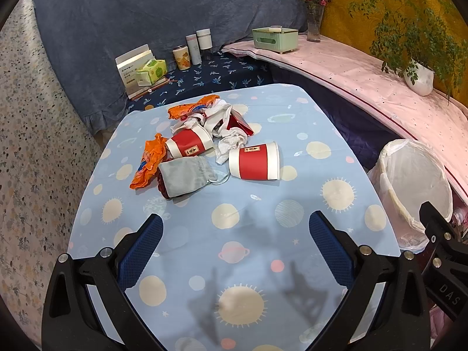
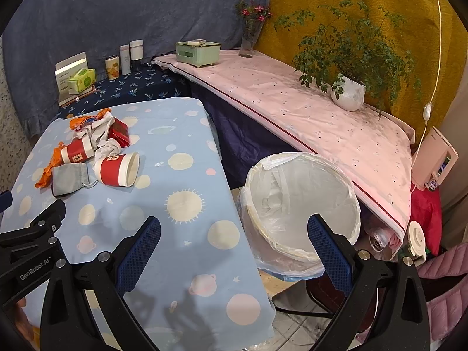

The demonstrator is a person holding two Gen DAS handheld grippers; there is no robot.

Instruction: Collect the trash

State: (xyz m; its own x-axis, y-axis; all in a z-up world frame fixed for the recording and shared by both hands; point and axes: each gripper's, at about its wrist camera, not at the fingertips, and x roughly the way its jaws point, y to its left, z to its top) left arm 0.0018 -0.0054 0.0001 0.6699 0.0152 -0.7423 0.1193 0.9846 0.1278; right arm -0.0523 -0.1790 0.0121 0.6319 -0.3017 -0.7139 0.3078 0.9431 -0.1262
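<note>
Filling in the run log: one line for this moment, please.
phase: before first pick | left tongs: open, empty | right tongs: open, empty | trash pile: on table | lined bin: beside table

The left gripper (image 1: 235, 245) hangs over the near tabletop (image 1: 292, 175), its blue fingers (image 1: 140, 251) spread wide with nothing between them. Farther off lie two red-and-white paper cups (image 1: 254, 161), orange wrappers (image 1: 147, 161), crumpled tissue (image 1: 231, 142) and a grey pouch (image 1: 185, 175). A lined bin (image 1: 415, 184) stands to the right.
</note>
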